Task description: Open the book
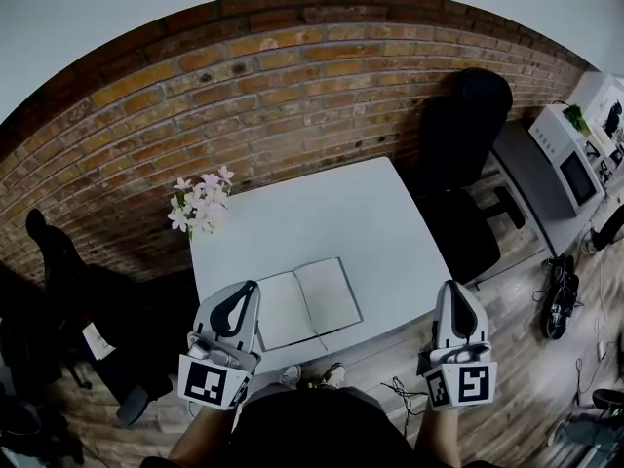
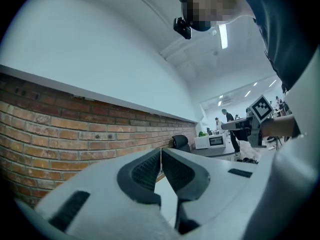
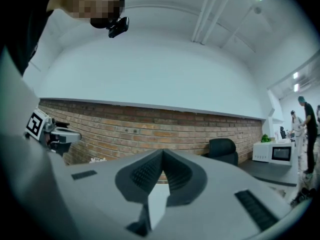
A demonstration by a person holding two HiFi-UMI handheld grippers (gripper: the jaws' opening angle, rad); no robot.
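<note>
**Two grippers closed and empty, book lying open**

Both of your grippers have their jaws pressed together with nothing between them. In the left gripper view your left gripper [image 2: 161,152] shows its ribbed pads meeting at the tips, and the right gripper view shows the same for your right gripper [image 3: 162,155].

From the head view, the book [image 1: 307,303] lies flat and open on the white worktop [image 1: 322,213], near the front edge and a little left of centre, with both pages facing up. Your left gripper [image 1: 239,300] sits at the worktop's front left corner, just beside the book's left page; whether it touches the page cannot be told. Your right gripper [image 1: 455,300] is off the front right corner, over the wooden floor [image 1: 526,300] and well apart from the book.

A bunch of pale flowers [image 1: 200,203] stands at the far left corner of the worktop. A black chair [image 1: 463,135] stands to its right, against the brick wall [image 1: 292,76].
</note>
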